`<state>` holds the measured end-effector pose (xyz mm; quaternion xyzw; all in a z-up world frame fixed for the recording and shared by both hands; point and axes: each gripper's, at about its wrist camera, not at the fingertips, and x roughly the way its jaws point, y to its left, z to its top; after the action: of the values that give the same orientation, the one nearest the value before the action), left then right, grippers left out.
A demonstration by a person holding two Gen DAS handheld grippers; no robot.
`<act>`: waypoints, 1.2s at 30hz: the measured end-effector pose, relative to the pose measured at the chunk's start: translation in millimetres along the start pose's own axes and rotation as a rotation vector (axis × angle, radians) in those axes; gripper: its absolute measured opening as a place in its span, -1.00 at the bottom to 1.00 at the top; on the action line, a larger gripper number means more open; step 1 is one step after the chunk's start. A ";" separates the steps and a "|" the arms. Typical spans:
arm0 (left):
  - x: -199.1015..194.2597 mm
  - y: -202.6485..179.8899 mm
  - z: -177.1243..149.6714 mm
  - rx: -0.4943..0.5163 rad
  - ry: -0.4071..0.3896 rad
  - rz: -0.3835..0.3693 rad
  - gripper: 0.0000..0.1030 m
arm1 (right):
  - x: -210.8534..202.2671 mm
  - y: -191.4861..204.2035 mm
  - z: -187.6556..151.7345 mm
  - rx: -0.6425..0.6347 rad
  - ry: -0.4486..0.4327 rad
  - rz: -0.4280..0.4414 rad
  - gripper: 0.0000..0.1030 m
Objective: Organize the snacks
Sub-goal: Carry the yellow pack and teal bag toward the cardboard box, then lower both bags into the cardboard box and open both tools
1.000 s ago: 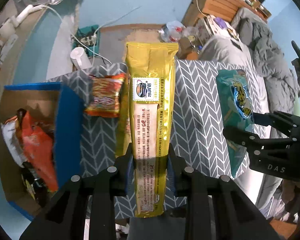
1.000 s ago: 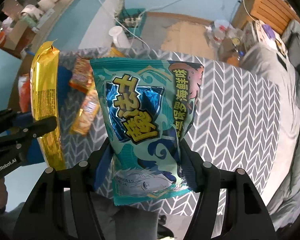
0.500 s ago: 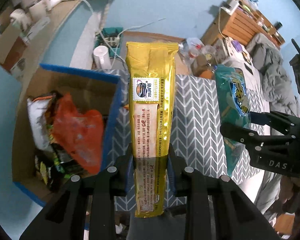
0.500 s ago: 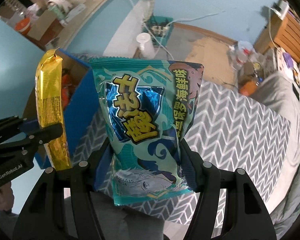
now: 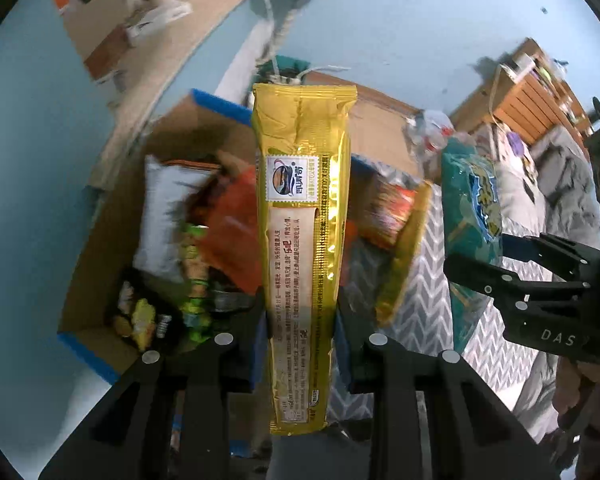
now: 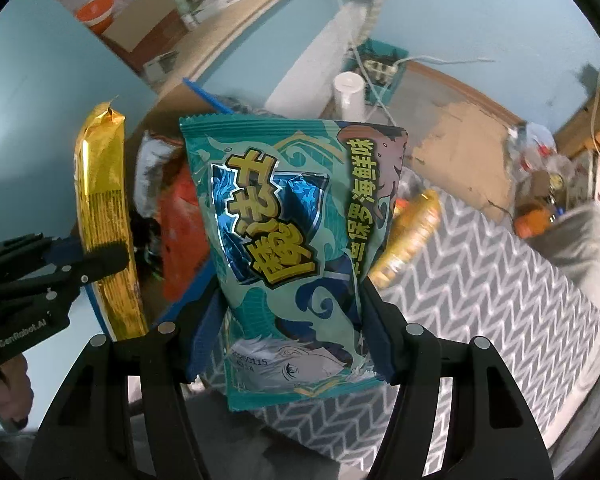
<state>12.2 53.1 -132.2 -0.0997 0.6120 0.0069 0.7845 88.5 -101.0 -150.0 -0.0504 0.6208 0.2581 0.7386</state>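
Note:
My left gripper [image 5: 300,320] is shut on a long gold snack packet [image 5: 304,240], held upright above the blue-edged cardboard box [image 5: 100,248]; the packet also shows in the right wrist view [image 6: 104,232]. My right gripper [image 6: 292,312] is shut on a teal snack bag [image 6: 292,248], held above the box's right edge; the bag also shows in the left wrist view [image 5: 472,240]. The box holds several snack bags, among them an orange one [image 5: 232,232] and a white one [image 5: 164,216].
A grey chevron cloth [image 6: 480,280] covers the surface to the right of the box, with a red-orange snack [image 5: 388,216] and a gold packet [image 6: 412,232] lying near the box. A white cup [image 6: 350,92] and cables lie on the floor behind.
Both grippers have moved left with their snacks. The box has shifted from the left of each view to under the gold packet and behind the teal bag.

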 end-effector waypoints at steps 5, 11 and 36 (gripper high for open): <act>0.2 32.3 4.8 -0.049 -0.012 0.024 -0.44 | 10.0 34.2 20.6 -0.053 -0.002 0.027 0.25; 6.5 59.7 9.8 -0.083 -0.015 0.049 -0.44 | 25.3 66.7 43.7 -0.088 0.004 0.059 0.25; 24.9 113.1 11.3 -0.208 0.005 0.074 -0.18 | 73.8 105.9 75.5 -0.050 0.106 0.090 0.47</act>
<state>14.2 163.1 -170.2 -0.1581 0.6131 0.0993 0.7677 115.9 43.6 -176.6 -0.0543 0.6539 0.3035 0.6910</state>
